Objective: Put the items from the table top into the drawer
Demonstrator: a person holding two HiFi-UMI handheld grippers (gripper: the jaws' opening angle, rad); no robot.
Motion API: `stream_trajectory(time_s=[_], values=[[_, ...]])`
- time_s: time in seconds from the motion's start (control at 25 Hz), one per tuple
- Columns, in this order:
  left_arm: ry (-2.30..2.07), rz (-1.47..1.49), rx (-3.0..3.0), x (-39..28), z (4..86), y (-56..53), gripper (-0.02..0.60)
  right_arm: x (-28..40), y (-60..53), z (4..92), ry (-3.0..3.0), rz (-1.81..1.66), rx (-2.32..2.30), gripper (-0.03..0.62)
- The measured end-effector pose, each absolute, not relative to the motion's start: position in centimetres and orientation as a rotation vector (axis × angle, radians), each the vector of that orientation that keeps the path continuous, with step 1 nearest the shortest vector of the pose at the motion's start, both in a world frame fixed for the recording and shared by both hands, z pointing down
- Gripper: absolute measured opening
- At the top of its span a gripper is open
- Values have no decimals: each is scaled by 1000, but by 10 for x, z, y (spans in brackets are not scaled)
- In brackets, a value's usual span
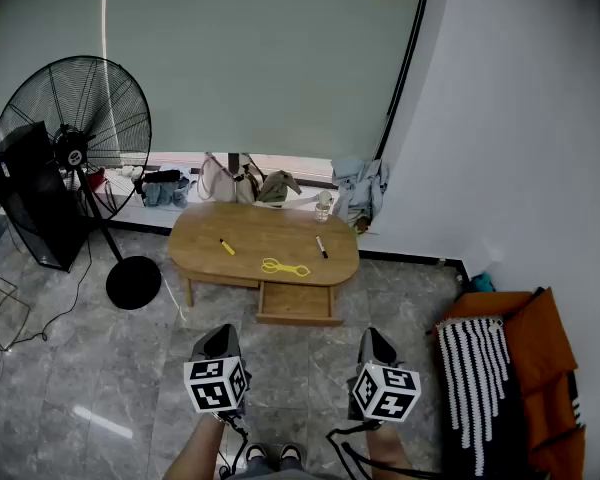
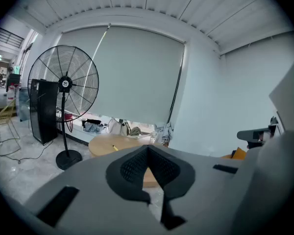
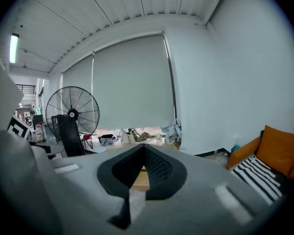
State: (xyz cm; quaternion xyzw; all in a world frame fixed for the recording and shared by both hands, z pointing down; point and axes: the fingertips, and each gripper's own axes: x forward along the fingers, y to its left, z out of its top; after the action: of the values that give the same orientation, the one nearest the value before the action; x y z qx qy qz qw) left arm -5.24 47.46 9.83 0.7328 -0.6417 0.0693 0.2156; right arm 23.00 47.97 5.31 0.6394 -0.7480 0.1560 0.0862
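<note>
A low oval wooden table stands a few steps ahead, and its drawer is pulled out at the front. On the top lie a yellow marker, a yellow plastic tool and a black marker. A small bottle stands at the far edge. My left gripper and right gripper hover side by side over the floor, well short of the table. Both are shut with nothing between the jaws, as the left gripper and right gripper views show.
A large pedestal fan and a black box stand at the left, with cables on the floor. Bags and clothes line the window ledge behind the table. An orange cushion and striped cloth lie at the right by the wall.
</note>
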Motion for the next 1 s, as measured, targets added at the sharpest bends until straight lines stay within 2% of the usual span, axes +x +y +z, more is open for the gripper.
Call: stream_trajectory(time_s=[0.48,1.0], values=[[-1748,233,2085,-79,104,473,-6,202,484,54,-2230,504,1976,5],[-1692,262,2100,-77,123,441,-6,211,461,76,-2158,563,2014,5]])
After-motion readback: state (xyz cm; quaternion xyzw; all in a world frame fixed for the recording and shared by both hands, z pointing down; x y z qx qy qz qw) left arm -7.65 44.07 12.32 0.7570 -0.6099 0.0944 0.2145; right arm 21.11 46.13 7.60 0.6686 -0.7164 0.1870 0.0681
